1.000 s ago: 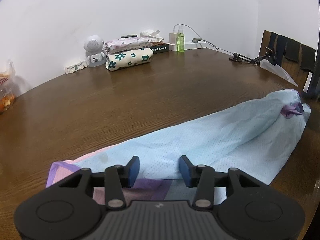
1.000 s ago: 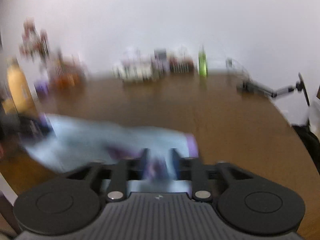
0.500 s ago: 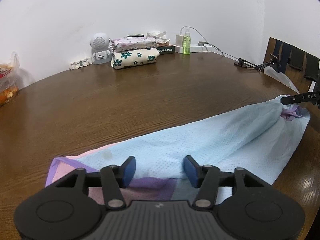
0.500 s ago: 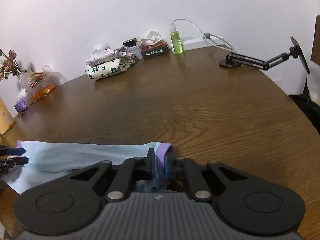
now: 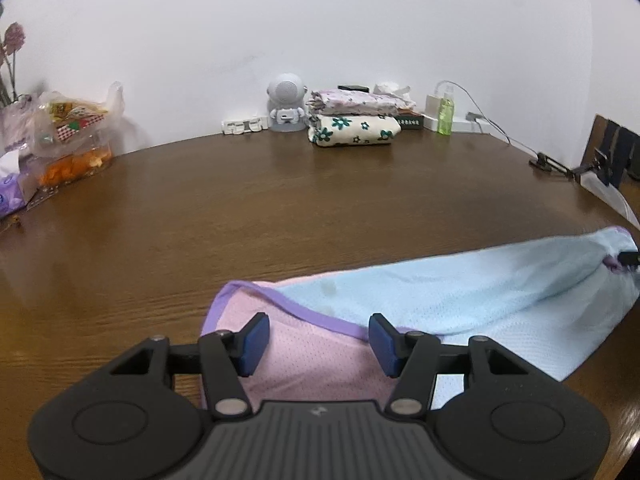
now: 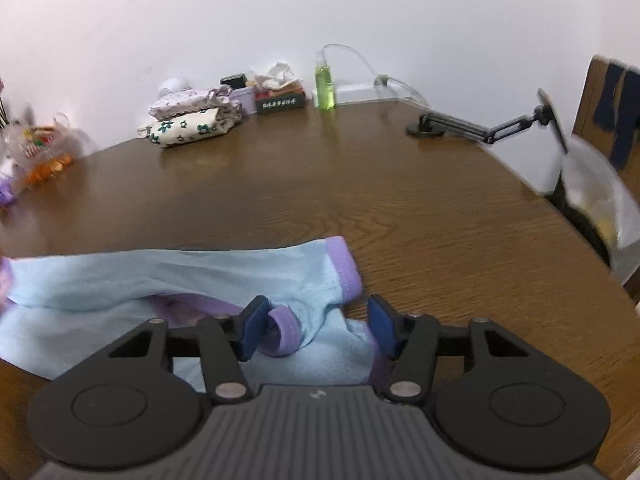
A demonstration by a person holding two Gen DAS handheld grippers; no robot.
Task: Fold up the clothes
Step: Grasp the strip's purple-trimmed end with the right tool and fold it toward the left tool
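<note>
A light blue mesh garment (image 5: 460, 292) with purple trim and a pink panel (image 5: 304, 356) lies stretched along the near edge of the brown table (image 5: 280, 208). My left gripper (image 5: 318, 338) is open, its blue pads either side of the pink end, holding nothing. In the right wrist view the garment's other end (image 6: 224, 276) lies bunched, with a purple cuff (image 6: 346, 268). My right gripper (image 6: 318, 328) is open over that end; a curled purple hem (image 6: 282, 330) sits between the jaws.
At the back by the wall stand folded floral clothes (image 5: 354, 122), a small white astronaut figure (image 5: 286, 102), a green bottle (image 5: 446, 110) and a charger with cable. Snack bags (image 5: 68, 136) sit at the left. A black phone arm (image 6: 480, 126) and a chair (image 6: 612, 116) are at the right.
My right gripper was shut on the purple-trimmed end and has opened, leaving it on the table. My left gripper opened wider and swung left, towards the pink end.
</note>
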